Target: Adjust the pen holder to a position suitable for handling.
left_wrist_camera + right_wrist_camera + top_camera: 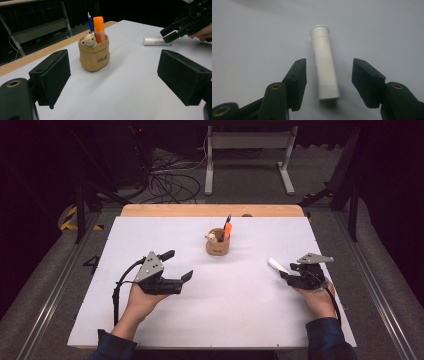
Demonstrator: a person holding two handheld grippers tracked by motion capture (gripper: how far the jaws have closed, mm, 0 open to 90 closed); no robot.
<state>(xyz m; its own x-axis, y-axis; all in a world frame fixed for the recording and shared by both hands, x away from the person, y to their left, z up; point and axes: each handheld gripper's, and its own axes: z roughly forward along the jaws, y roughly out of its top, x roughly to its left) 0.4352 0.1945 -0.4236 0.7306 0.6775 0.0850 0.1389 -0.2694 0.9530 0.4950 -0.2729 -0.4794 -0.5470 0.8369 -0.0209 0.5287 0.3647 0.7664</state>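
The white tube (324, 65) is seen lying flat on the white table (240, 310), to the right of the tan pen holder (218, 245) and well apart from it. It lies between the jaws of the right gripper (328, 82), which straddle its lower half; the pads are not yet in contact, and a gap is visible on each side, the one on the right being wider. The left gripper (177, 265) is held wide open and empty, resting over the table's left half and pointed toward the holder.

The step in hand is judged to be the grasp of the tube. For a clean pick, the gripper should be shifted slightly so that the tube is centred between the pads, with the jaws kept square to its long axis. The pads should be brought low enough to meet the tube at mid-height, since a round body is likely to roll or squirt out if pinched above its centre. Closure should be gradual.

An orange marker (99, 28) and a blue pen (90, 23) are noted standing in the holder.
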